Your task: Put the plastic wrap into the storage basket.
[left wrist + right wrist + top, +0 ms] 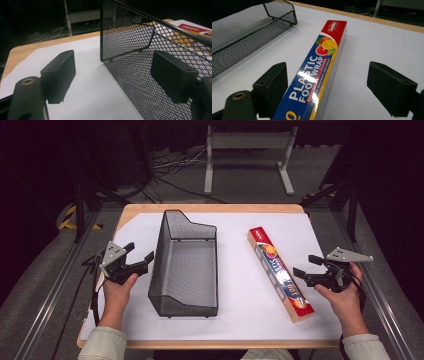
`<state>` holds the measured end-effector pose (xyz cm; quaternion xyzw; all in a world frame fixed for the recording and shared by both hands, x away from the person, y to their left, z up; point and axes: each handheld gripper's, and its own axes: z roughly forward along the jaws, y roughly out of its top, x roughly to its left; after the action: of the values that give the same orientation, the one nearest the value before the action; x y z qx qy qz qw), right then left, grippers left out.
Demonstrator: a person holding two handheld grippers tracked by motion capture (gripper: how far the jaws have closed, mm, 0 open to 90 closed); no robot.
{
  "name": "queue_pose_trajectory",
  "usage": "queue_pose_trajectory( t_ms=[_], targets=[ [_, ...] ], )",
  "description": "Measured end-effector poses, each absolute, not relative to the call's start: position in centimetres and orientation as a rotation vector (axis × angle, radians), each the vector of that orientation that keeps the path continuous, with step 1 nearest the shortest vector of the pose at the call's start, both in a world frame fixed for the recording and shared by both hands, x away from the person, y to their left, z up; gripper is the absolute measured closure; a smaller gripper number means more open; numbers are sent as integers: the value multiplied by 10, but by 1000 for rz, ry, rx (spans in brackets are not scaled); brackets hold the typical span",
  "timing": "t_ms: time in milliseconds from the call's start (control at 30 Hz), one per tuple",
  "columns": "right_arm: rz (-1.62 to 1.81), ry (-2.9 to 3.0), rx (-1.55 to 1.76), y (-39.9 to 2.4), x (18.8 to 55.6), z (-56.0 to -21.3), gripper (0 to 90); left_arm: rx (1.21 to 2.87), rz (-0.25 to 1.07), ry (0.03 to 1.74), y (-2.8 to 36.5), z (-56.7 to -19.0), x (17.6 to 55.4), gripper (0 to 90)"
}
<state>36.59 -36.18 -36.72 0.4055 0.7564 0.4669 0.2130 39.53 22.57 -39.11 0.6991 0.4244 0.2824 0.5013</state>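
One box (280, 274) of plastic food wrap lies flat on the white sheet in the high view, running from about 11 o'clock to 5 o'clock, well apart from one wire-mesh basket (163, 255) to its 9 o'clock; that makes one box, one basket, two grippers. At the box's near end, toward 3 o'clock, the right gripper (304, 266) is held with jaws apart and nothing between them, while the left gripper (140, 255) hangs just beside the basket's left wall, jaws also spread on air. From the left gripper view, the mesh wall (140, 60) rises at 1 o'clock, close to the right jaw; whether it touches I cannot tell. From the right gripper view, the box (319, 72) runs away toward 12 o'clock between the spread jaws, nearer the left one, and the pads do not press on it. I judge it a light, stiff cardboard carton with a glossy, likely slippery skin that could dent under a hard squeeze. Being long, it would swing if taken at an end, so across the two narrow sides near the middle looks the best hold. The basket (242, 32) sits at 10 o'clock there.
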Motion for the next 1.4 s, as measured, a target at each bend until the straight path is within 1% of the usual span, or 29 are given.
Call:
queue_pose_trajectory(
  t_ms=[333,367,400,433,500,600,667,833,867,900,933,1033,1067,1100,1267,1400],
  targets=[
    [1302,2129,1119,-340,379,-356,198,1725,646,1039,224,-393,393,208],
    [1306,2136,1126,-337,381,-355,221,1731,653,1033,225,-392,391,208],
    [1270,2180,1142,-333,384,-353,323,1730,654,1034,225,-392,390,206],
    [1228,2216,1144,-328,389,-351,366,1717,653,1043,228,-392,389,203],
    [1215,2220,1145,-325,391,-350,370,1715,649,1046,229,-393,389,201],
    [1159,2232,1121,-313,397,-346,362,1712,653,1060,231,-394,388,201],
    [1108,2252,1201,-305,401,-347,361,1720,662,1059,230,-394,387,199],
    [1044,2279,1352,-297,410,-352,320,1722,680,1056,229,-393,385,199],
    [1017,2280,1373,-296,413,-355,297,1726,682,1057,229,-393,385,200],
    [987,2272,1390,-295,415,-357,294,1730,685,1054,228,-393,385,201],
    [932,2273,1427,-292,418,-362,254,1735,691,1054,228,-393,386,201],
    [899,2277,1464,-289,421,-366,243,1739,690,1051,227,-393,386,199],
    [862,2280,1475,-287,423,-371,206,1741,691,1052,227,-393,386,199],
    [843,2283,1482,-286,425,-373,193,1737,689,1050,228,-393,386,198],
    [731,2316,1525,-280,429,-384,170,1729,682,1049,230,-393,385,194],
    [632,2313,1585,-275,433,-391,169,1724,666,1044,232,-394,385,186]
  ],
)
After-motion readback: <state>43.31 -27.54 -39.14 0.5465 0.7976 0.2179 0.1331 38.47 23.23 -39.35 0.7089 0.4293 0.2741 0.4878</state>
